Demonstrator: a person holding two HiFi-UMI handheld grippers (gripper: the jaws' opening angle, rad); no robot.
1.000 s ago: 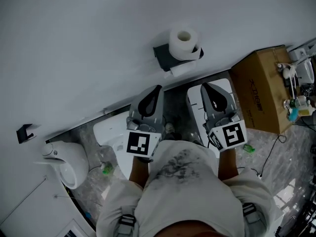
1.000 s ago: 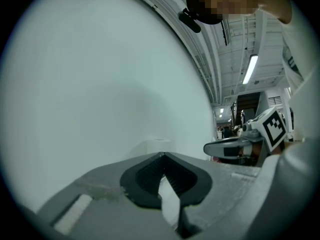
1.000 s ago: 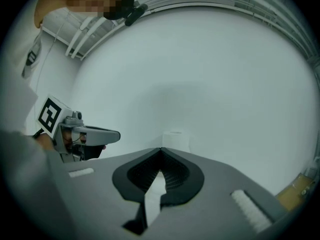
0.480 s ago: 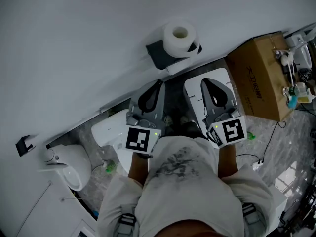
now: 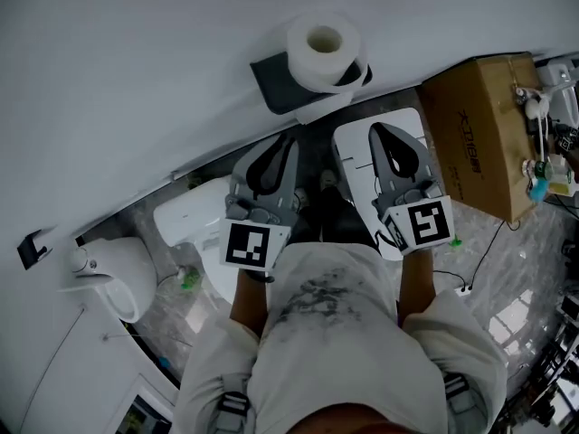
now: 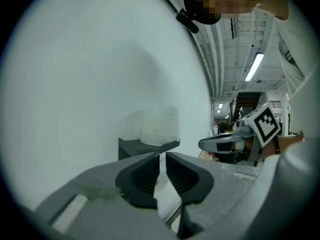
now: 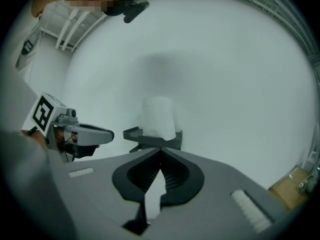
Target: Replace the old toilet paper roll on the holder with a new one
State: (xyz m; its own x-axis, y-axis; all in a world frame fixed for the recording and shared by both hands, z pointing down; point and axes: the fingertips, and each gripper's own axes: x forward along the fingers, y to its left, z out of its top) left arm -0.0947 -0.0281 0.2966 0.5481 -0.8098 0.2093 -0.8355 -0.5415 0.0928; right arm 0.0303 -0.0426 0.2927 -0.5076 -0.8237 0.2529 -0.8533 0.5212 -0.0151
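Over the last second the toilet paper roll and its dark holder were shifted up and toward eleven o'clock in the head view and were seen slightly larger. The two grippers were kept side by side beneath them. This was read as the person drawing nearer to the fixture on the wall.

The jaws of the left gripper were being opened: a narrow slit was seen between its pads, and nothing was held in it. The jaws of the right gripper were pressed together and were empty. It was judged that the approach was only under way; no roll had yet been taken hold of, so the whole swap remained to be done.

The roll was stood upright on the holder's top shelf, at twelve o'clock of both grippers and well apart from them. A pale piece was seen under the shelf, at five o'clock of the roll; whether it was the old roll could not be told.

Counted were two grippers, one upright roll, one holder, and one cardboard box at two o'clock of the right gripper.
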